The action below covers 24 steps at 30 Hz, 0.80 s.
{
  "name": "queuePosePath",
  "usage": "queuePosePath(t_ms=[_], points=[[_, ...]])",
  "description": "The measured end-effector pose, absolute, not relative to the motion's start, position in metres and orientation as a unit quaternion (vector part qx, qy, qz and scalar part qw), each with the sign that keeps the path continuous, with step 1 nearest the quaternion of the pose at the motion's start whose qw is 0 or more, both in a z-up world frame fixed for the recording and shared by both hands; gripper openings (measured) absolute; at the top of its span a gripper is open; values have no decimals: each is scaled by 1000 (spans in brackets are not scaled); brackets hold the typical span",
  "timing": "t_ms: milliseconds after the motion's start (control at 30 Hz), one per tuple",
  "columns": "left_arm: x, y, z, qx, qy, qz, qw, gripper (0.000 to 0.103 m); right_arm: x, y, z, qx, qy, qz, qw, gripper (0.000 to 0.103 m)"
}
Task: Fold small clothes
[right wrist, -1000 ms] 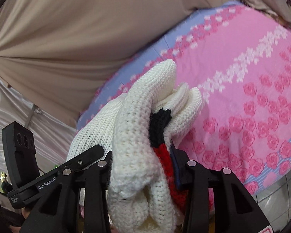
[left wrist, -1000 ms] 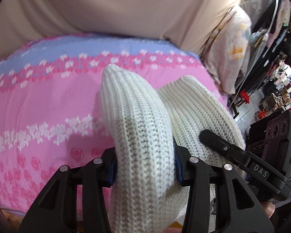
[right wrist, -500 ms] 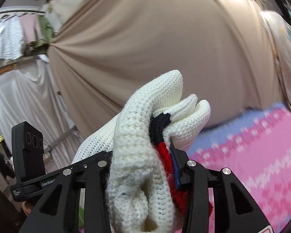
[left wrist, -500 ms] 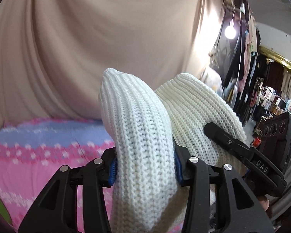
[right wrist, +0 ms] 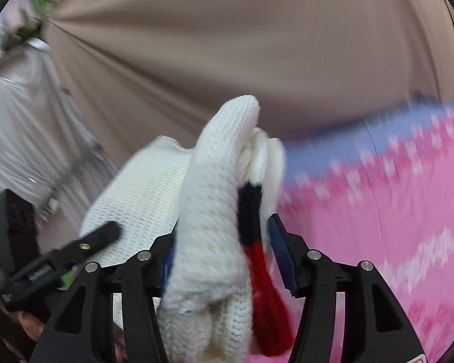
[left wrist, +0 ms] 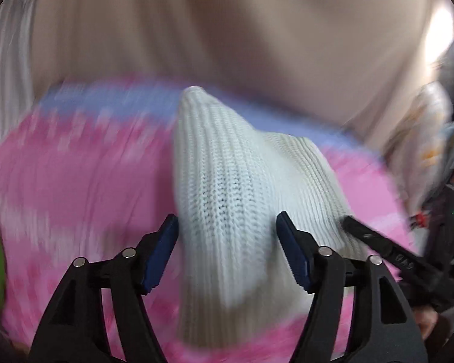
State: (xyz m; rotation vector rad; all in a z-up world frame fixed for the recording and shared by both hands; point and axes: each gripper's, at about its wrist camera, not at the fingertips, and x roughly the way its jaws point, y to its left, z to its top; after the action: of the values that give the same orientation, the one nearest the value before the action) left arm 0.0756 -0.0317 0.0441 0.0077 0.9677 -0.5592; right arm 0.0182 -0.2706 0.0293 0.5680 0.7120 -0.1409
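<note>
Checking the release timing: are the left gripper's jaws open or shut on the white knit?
Open. The left gripper has both blue pads spread, with gaps beside the white knit garment between them.

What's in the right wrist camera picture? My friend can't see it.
A bunched white knitted sweater with a black-and-red stripe sits between the right gripper's parted fingers, over a blurry pink flowered bedsheet. The left gripper lies against the sweater at left; a beige curtain hangs behind.

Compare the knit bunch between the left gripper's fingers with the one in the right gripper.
Left bunch: plain white ribbed knit; the left gripper pads stand apart, barely touching it. Right bunch: white folds plus a black-and-red band, with the right gripper also parted. Both hang over the pink floral sheet.
</note>
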Motion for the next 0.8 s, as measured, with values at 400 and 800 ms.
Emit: queuePosePath(t_ms=[400,800], points=[[77,24,-14,-121,519,-208,820,80,13,-259,-28,316,436,-68,840,73],[97,10,-43,-134,577,-247,767,21,72,-240,-62,319,492,-22,810,27]])
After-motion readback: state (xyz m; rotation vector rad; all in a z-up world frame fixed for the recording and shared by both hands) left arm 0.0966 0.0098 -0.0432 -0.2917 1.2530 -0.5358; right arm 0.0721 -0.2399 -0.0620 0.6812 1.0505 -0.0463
